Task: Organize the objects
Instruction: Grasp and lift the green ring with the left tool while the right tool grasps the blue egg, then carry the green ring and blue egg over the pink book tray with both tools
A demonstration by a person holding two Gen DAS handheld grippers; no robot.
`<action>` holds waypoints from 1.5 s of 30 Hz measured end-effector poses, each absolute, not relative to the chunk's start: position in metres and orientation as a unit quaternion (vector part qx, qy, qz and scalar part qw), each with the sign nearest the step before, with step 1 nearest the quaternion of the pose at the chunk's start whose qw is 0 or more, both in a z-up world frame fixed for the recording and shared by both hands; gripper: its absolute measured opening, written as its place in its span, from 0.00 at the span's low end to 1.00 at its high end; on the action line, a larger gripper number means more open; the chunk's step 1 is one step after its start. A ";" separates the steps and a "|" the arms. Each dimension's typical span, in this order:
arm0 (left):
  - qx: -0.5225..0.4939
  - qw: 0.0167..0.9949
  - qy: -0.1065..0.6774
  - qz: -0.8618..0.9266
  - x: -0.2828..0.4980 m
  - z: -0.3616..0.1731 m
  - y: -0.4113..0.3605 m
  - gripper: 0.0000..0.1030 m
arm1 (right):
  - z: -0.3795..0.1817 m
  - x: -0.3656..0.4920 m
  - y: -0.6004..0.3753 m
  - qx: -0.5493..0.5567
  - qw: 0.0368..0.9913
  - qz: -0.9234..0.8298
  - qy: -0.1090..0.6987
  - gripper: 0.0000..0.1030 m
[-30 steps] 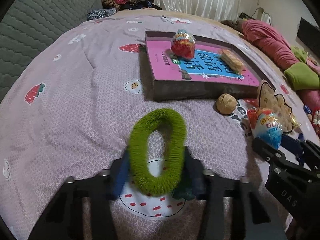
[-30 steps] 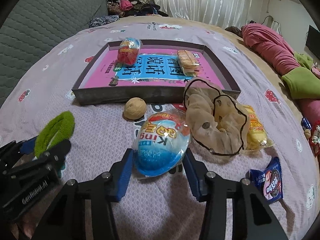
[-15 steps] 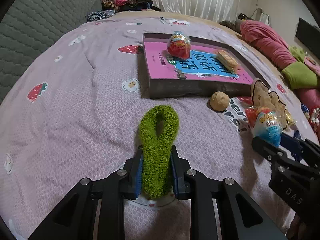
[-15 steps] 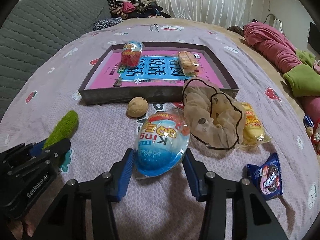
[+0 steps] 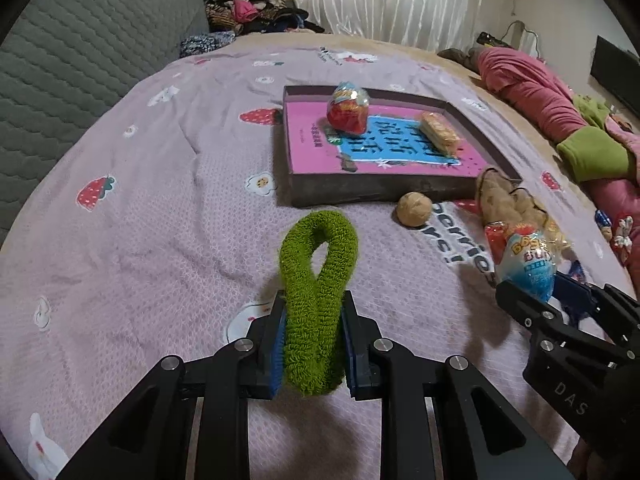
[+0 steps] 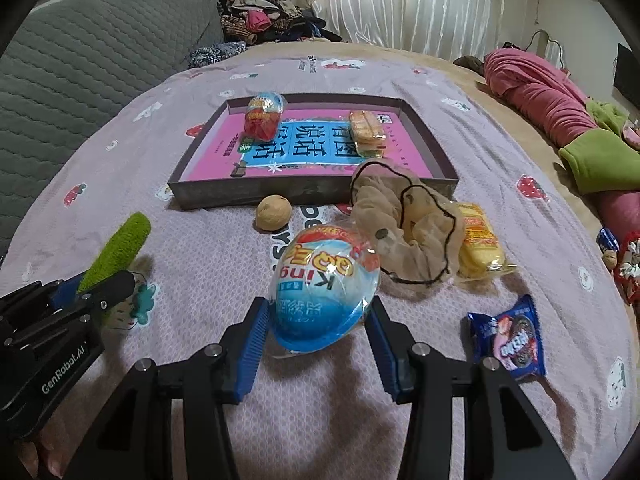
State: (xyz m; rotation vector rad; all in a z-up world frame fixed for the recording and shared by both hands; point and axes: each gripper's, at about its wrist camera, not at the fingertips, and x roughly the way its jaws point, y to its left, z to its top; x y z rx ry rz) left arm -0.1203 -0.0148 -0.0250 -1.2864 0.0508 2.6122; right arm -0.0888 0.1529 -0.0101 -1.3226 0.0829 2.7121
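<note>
scrunchie (image 5: 318, 280): fuzzy green | egg (image 6: 324, 300): blue-white | tray (image 6: 312, 192): pink-blue inside | bedspread (image 5: 160, 200): lilac, strawberries

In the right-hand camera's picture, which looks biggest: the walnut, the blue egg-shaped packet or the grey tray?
1. Grey tray, clearly largest.
2. Blue egg-shaped packet, though nearness to the camera flatters it.
3. Walnut, smallest.

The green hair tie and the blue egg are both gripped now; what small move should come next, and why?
Probably carry both forward to the tray. The left gripper pinches the green hair tie, the right gripper holds the blue egg, and both seem lifted off the bedspread. The tray already holds a red egg and a biscuit pack.
</note>
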 end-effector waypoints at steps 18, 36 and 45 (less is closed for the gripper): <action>-0.418 0.118 0.024 0.900 -0.072 0.016 0.012 0.23 | 0.033 -0.043 0.171 -0.408 0.057 0.911 0.031 0.48; -0.403 0.105 0.016 0.909 -0.052 0.045 0.021 0.23 | 0.067 -0.022 0.185 -0.381 0.045 0.923 0.028 0.48; -0.389 0.108 0.026 0.914 -0.052 0.065 0.029 0.23 | 0.089 -0.016 0.193 -0.363 0.046 0.930 0.024 0.48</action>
